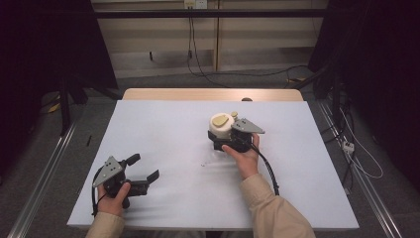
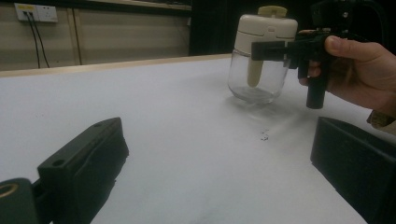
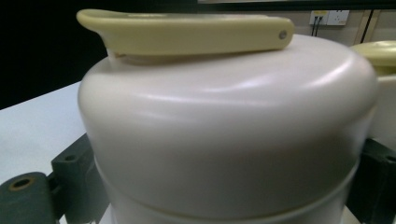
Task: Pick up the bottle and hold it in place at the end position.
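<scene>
Two hand-held black grippers, beige sleeves

The left gripper point(image 1: 141, 173) and right gripper point(image 1: 224, 141) are black, each with two blocky jaws and a grey three-cornered plate on top dotted with small screws. A black cable point(image 1: 270, 171) trails from the right one along the forearm; another loops by the left hand point(image 1: 113, 198). The jaw mounts have round screw holes. Both sleeves point(image 1: 275, 210) are beige, and the hands are bare.

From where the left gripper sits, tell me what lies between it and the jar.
Nothing visible does. Bare white table cover lies between the open left gripper and the glass jar, apart from a few tiny specks. The right gripper already clamps its cream lid.
</scene>
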Available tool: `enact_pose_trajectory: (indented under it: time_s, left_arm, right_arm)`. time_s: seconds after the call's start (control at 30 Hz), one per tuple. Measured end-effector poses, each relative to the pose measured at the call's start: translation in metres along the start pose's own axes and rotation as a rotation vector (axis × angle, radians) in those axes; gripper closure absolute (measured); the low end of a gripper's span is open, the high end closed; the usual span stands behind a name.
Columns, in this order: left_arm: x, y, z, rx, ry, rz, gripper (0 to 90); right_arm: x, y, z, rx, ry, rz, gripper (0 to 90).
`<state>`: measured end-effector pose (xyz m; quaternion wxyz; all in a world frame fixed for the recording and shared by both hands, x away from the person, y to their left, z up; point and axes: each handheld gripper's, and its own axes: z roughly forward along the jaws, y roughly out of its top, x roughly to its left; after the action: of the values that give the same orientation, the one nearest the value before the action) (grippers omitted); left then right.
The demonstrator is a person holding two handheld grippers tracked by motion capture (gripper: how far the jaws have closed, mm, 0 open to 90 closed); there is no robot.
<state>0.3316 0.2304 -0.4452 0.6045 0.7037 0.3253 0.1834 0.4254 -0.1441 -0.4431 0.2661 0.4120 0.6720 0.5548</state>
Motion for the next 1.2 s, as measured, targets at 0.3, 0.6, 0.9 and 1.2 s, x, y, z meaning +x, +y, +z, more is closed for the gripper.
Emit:
enact_pose_trajectory:
  time_s: [0.3, 0.6, 0.9, 1.2]
  left_arm:
    - [0.0, 0.0, 0.001, 0.0, 0.001, -0.005, 3.0]
    - [0.0, -0.001, 0.001, 0.008, 0.002, 0.003, 3.0]
    - [-0.001, -0.001, 0.002, 0.011, -0.001, 0.002, 3.0]
    - [-0.001, -0.001, 0.001, 0.008, 0.003, 0.0, 3.0]
  right_arm:
    - [0.0, -0.003, 0.003, 0.008, 0.001, 0.007, 6.8]
    - [0.002, -0.001, 0.006, 0.005, 0.008, 0.003, 6.8]
    - [0.004, -0.003, 0.009, 0.01, 0.015, -0.006, 6.8]
    - [0.005, -0.005, 0.013, 0.019, 0.021, -0.006, 6.8]
